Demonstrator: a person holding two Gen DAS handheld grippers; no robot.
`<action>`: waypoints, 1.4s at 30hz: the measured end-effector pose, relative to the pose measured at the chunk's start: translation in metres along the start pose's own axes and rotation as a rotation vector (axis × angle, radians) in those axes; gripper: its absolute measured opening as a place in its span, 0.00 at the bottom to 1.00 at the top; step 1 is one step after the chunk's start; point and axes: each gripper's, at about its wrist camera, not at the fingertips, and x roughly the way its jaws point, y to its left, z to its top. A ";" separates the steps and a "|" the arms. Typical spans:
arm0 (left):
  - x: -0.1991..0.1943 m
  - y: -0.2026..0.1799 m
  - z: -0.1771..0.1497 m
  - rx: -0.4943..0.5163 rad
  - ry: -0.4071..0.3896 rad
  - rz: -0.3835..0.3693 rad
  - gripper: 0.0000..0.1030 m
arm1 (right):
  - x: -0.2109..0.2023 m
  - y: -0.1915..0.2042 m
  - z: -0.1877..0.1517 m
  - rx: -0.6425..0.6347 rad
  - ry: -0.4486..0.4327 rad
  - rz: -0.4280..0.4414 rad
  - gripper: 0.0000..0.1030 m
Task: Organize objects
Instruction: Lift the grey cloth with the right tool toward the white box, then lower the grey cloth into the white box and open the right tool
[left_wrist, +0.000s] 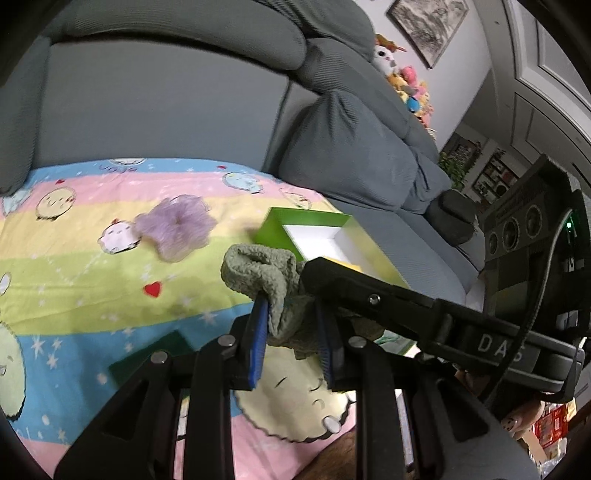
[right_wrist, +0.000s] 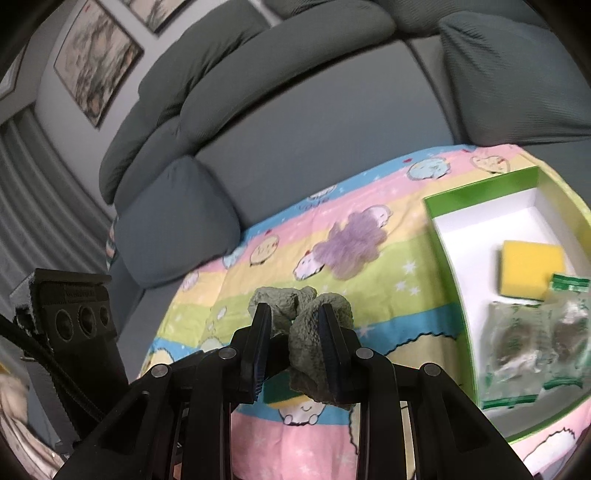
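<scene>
Now, left to right across the sofa:

Purple flower piece (left_wrist: 176, 227): lying flat on the striped cartoon blanket (left_wrist: 74, 273), far left of the action, apart from both grippers; not yet sorted, I'd judge.

Dark green flat piece (left_wrist: 153, 356): near left, beside the left gripper's frame, loose on the blanket.

Left gripper (left_wrist: 293, 332): fingers clenched on the sage green cloth (left_wrist: 264, 273), which bunches up above them and hangs off the blanket.

Right gripper (right_wrist: 295, 343): fingers pinched on another bunch of the same cloth (right_wrist: 317, 339); two holds likely so it can be spread or folded.

Green box (right_wrist: 476, 192): open, at right on the blanket, the collecting spot by the look of it.

Yellow sponge (right_wrist: 532, 267): already inside, far end.

Clear packets (right_wrist: 517, 347): inside too, nearer, just touching the sponge.
</scene>
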 end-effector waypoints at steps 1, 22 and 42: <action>0.003 -0.004 0.001 0.010 0.000 -0.007 0.21 | -0.004 -0.004 0.001 0.010 -0.013 -0.002 0.29; 0.088 -0.084 0.015 0.132 0.097 -0.154 0.19 | -0.062 -0.107 0.008 0.276 -0.214 -0.065 0.29; 0.136 -0.083 0.005 0.107 0.198 -0.157 0.16 | -0.044 -0.157 0.002 0.428 -0.164 -0.158 0.29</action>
